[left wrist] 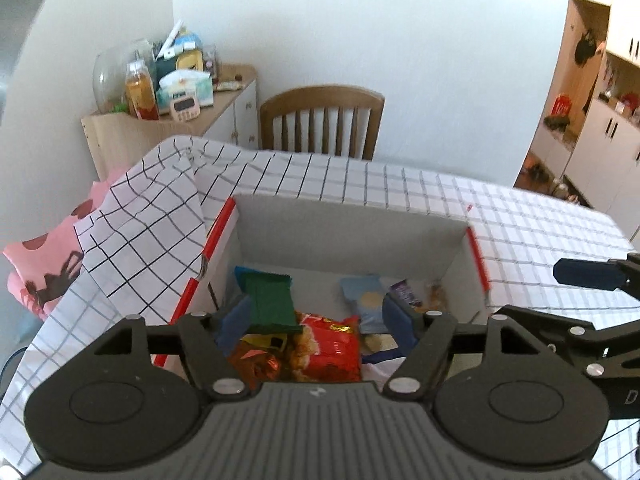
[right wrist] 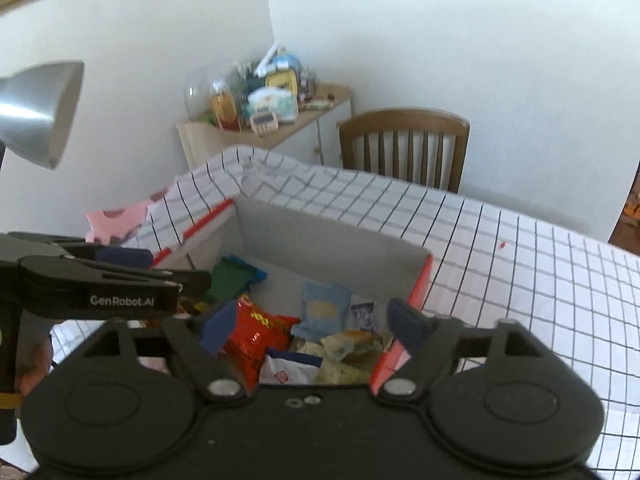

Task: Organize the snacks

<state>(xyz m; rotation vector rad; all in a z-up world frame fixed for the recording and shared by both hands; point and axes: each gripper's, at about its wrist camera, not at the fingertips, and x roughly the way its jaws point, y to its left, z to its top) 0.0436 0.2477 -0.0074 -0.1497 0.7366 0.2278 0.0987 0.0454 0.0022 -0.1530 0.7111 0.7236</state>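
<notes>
An open cardboard box (left wrist: 352, 224) with red edges sits on the checked tablecloth and holds several snack packets. Inside lie a dark green packet (left wrist: 270, 300), a red packet (left wrist: 328, 352), a light blue packet (left wrist: 366, 300) and a small purple packet (left wrist: 406, 292). My left gripper (left wrist: 316, 320) hovers open over the box with nothing between its blue pads. My right gripper (right wrist: 312, 324) is also open and empty above the box (right wrist: 332, 236), over the red packet (right wrist: 256, 332) and light blue packet (right wrist: 322, 310). The left gripper (right wrist: 120, 276) shows at the left of the right wrist view.
A wooden chair (left wrist: 322, 120) stands behind the table. A side cabinet (left wrist: 172, 120) with bottles and clutter is at the back left. A grey lamp shade (right wrist: 40, 108) hangs at the left. The tablecloth (left wrist: 520, 216) is rumpled up beside the box's left wall.
</notes>
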